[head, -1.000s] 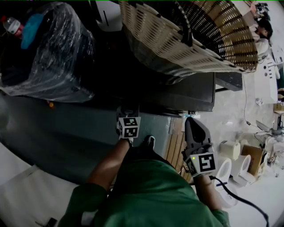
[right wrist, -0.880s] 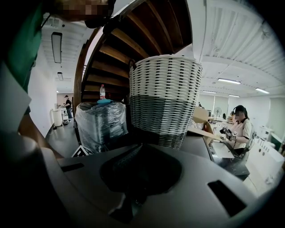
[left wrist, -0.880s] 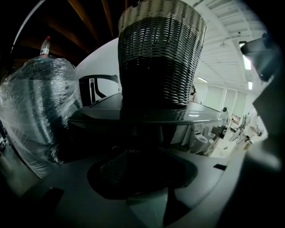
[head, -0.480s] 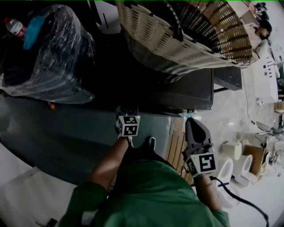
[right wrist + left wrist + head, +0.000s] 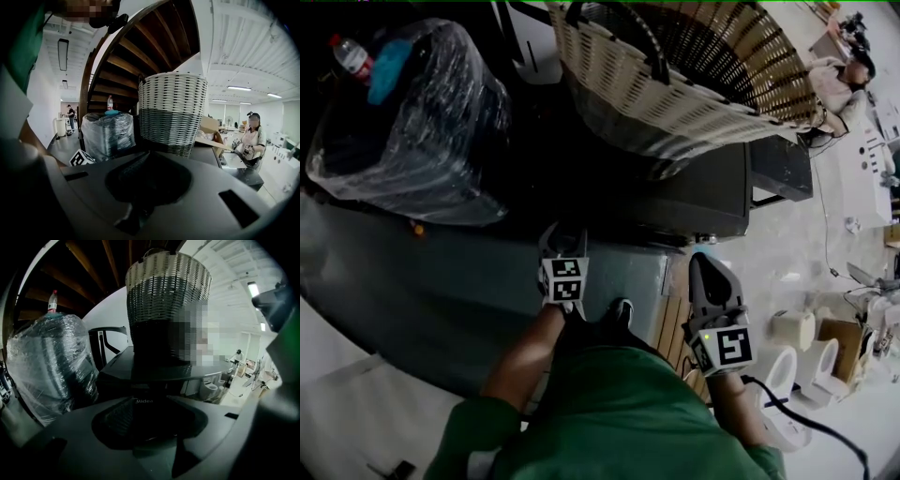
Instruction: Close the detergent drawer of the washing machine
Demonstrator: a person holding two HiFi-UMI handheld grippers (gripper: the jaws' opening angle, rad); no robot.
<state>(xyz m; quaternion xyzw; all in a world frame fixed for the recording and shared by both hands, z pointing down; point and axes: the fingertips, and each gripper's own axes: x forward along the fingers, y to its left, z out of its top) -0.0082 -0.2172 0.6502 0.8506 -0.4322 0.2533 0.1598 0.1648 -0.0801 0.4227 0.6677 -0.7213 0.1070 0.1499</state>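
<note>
The dark washing machine (image 5: 703,202) stands in front of me, and its top carries a big wicker basket (image 5: 694,66). In the left gripper view its "Midea" badge (image 5: 144,401) shows just beyond the jaws. No detergent drawer can be made out in the dark front. My left gripper (image 5: 562,234) hovers just off the machine's front edge, jaws together and holding nothing. My right gripper (image 5: 706,260) hangs lower right, beside the machine's right corner, also shut and empty.
A bundle wrapped in clear film (image 5: 412,131) with a bottle (image 5: 349,54) on top stands left of the machine. White toilets (image 5: 792,361) and boxes sit on the floor at right. A wooden pallet (image 5: 670,319) lies under my feet. A person (image 5: 834,84) is at the back right.
My left gripper has drawn back a little from the machine's front toward me. The right gripper has hardly moved. The head view has shifted slightly.
</note>
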